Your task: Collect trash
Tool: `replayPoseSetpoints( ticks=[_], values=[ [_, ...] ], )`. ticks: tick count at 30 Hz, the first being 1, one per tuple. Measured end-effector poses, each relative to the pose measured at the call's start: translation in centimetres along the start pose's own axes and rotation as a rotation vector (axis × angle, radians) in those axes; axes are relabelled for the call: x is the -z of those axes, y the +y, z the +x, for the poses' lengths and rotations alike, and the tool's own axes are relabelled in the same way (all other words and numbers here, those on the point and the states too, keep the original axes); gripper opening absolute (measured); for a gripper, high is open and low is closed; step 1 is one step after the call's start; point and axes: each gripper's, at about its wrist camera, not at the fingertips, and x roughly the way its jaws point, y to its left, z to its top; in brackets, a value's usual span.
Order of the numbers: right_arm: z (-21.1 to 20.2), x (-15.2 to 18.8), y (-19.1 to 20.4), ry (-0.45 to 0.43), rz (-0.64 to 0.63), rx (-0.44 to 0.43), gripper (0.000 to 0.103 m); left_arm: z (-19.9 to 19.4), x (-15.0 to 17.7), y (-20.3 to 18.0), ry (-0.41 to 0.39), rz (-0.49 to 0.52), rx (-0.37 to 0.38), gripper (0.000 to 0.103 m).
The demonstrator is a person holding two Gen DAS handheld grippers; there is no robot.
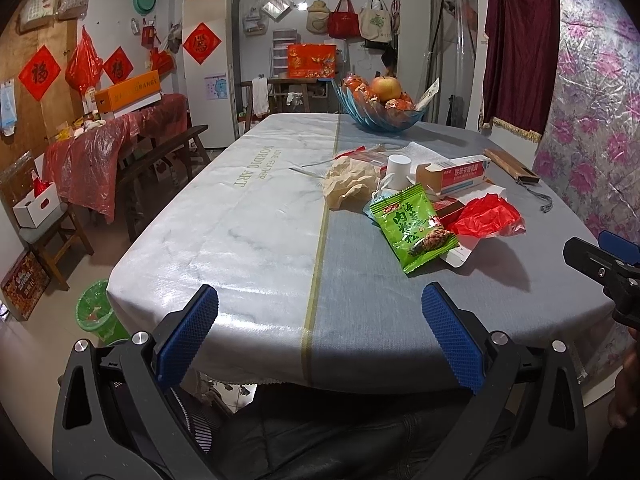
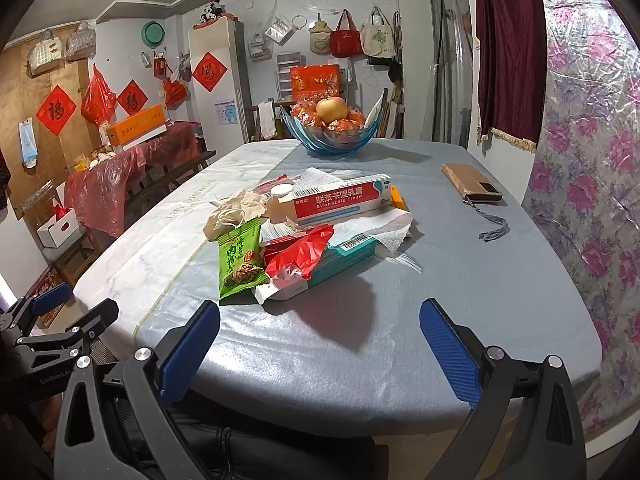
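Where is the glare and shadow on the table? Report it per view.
Left wrist view: glare on the white half of the tablecloth; snack packet casts a dark shadow. Right wrist view: sheen on the near grey cloth, trash pile shadowed toward the camera; both frames fisheye-curved.

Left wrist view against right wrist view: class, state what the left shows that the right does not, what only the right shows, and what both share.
Only the left wrist view shows the green bin on the floor beside the table.

Only the right wrist view shows the teal box under the red plastic wrapper.

Both share the green snack packet, the cream carton, the fruit bowl and the open, empty left gripper and right gripper.
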Motion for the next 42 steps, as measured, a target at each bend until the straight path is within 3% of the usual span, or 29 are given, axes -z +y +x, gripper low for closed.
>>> replayPoseSetpoints(
  ticks=[12, 21, 25, 30, 32, 37, 42],
  values=[
    [-0.2, -0.1, -0.1, -0.023, 0.015, -0.022, 0.098, -0.4, 0.0, -0.7, -0.007, 0.046, -0.034, 0.098],
    [-0.3, -0.4, 0.1, -0.008, -0.02, -0.005, 0.098, -0.5, -0.2, -0.7, 0.001, 0.038, -0.026, 0.098],
    [-0.5, -0.4, 0.1, -0.045, -0.01, -0.014, 0.098, -0.4, -0.2, -0.6, 0.006, 0.016, -0.01, 0.098],
    [-0.1, -0.4, -0.1, 0.021, -0.013, -0.007, 0.098, 0.1, 0.1, -0.4, -0.001, -0.023, 0.036, 0.098],
    [-0.3, -0.4, -0.1, -0.001, -0.003, -0.019, 0.098, 0.6, 0.2, -0.3, 0.015, -0.021, 0.053, 0.098],
    [0.6, -0.8, -1.0, 0.062, -0.001, -0.01, 0.098, 2.5, 0.6, 0.4, 0.062, -0.045, 0.082, 0.098],
    [2.8, -1.2, -2.3, 0.016, 0.02, -0.013, 0.098, 4.6, 0.2, 0.8, 0.096, -0.079, 0.074, 0.098]
  ],
)
